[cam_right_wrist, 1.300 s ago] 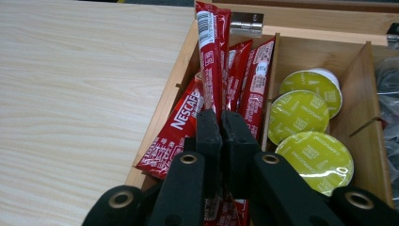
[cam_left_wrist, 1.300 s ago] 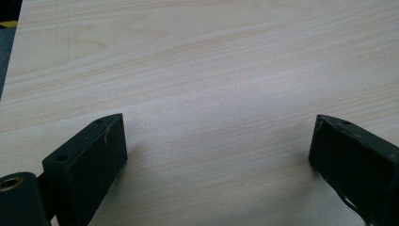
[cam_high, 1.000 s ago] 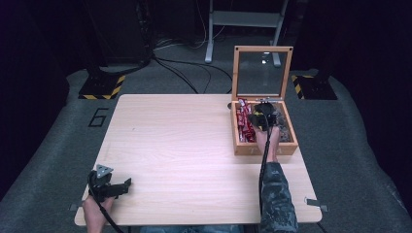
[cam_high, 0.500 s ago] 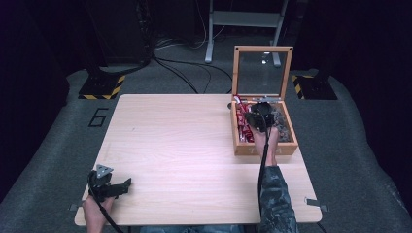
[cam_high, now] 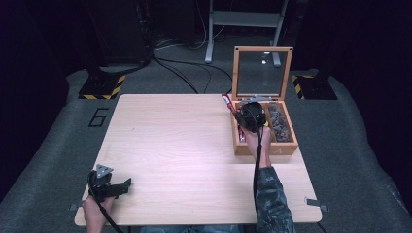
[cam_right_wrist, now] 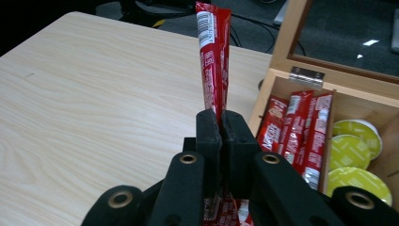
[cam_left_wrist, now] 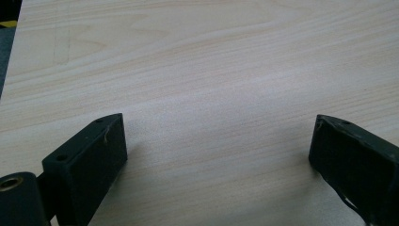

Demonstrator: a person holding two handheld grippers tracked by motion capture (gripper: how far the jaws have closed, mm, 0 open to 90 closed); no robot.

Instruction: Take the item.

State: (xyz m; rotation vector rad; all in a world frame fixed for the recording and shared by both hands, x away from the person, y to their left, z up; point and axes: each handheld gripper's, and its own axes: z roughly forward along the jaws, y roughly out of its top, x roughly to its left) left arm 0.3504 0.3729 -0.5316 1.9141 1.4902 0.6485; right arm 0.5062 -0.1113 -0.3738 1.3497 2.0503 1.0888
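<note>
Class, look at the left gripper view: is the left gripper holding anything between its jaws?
No: the left gripper has its jaws spread wide apart, with bare wooden table showing between them.

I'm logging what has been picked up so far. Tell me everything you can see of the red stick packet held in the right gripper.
The red stick packet is a long, narrow, glossy sachet with white print and a label panel near its top end. The right gripper has its jaws shut on the lower part, and the packet points up and away from them, above the table edge beside the wooden box. More red packets lie in the box. In the high view it pokes out past the gripper.
</note>
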